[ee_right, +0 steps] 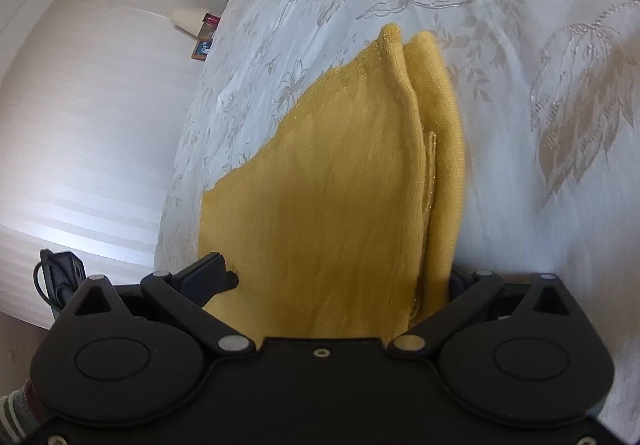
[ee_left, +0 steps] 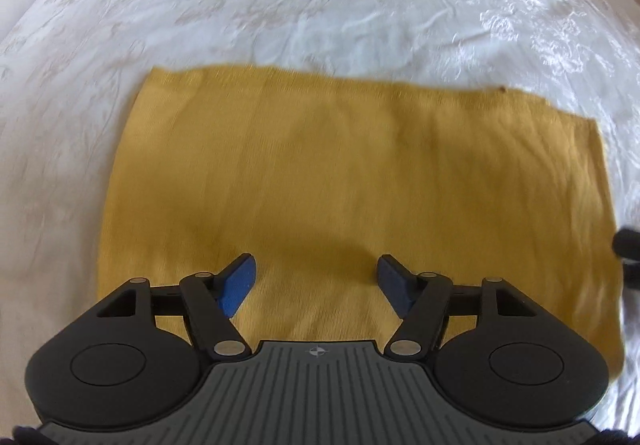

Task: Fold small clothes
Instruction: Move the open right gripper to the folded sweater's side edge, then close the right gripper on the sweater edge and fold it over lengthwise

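Nearest in the left wrist view: the left gripper, jaws released and spread wide, blue pads well apart with nothing clamped between them. Carries a small crosshair mark on its ribbed grey body, with no lettering beside it. Hangs pointing steeply down over the near part of the yellow cloth, which lies flat on the white bedspread.

Farther out, blurred: the cloth's far edge runs nearly straight from left to right, with a squared corner at far left and another at right. Beyond and to the left of those edges, only bare, wrinkled, flower-patterned bedspread, wide and open.

In the right wrist view: the right gripper with the cloth filling the gap between its fingers. Left finger just at the cloth's left edge, right finger hidden behind the fabric; cannot tell whether clenched on it or loose. Folded layers stacked along the cloth's right side, their edges running away toward a far tip. To the right, open bedspread. To the left, the bedspread's edge, then a pale wall. Far left, a small box with a blue label, too small to read.
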Demonstrator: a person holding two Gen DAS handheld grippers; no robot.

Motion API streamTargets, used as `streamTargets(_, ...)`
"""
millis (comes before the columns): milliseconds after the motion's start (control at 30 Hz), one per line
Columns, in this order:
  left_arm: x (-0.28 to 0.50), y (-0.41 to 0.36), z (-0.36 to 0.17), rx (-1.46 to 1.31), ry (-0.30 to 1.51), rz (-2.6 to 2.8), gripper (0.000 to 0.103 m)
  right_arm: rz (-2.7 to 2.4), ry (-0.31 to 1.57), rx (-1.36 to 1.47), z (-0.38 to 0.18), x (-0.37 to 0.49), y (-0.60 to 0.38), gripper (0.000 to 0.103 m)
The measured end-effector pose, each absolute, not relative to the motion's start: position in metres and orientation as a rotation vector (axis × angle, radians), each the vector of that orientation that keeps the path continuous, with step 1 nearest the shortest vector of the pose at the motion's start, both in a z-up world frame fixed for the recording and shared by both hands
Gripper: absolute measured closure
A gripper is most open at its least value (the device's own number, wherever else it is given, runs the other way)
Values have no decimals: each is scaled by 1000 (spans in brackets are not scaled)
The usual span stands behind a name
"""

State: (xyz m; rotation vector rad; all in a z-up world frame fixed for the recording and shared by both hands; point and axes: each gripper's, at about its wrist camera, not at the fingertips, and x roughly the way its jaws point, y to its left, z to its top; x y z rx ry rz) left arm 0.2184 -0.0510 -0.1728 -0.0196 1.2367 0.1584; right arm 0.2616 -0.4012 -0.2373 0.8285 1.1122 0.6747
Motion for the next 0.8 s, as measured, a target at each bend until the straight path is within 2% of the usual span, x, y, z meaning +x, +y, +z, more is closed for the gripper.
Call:
streamTargets(100, 210, -49, -185, -3, 1268, 151, 35, 672, 1123, 827, -235, 257, -402, 1)
streamTargets(200, 209, -49, -194, 17, 1291, 129, 34, 652, 1127, 815, -231, 253, -401, 8)
streamTargets(367, 209, -40, -181, -23, 1279, 128, 35, 562, 1145, 800, -229, 246, -403, 49)
streamTargets(400, 207, -37, -177, -23, 1269, 131, 35, 543, 1149, 794, -229, 245, -404, 52)
streamTargets(467, 200, -29, -170, -19, 1256, 129, 35, 504, 1158, 766, -227, 244, -403, 70)
streamTargets(500, 197, -25, -167, -18, 1251, 127, 35, 488, 1162, 747, -226, 244, -402, 74)
streamTargets(800, 182, 28, -141, 7, 1200, 72, 35, 373, 1165, 694, -196, 248, -371, 77)
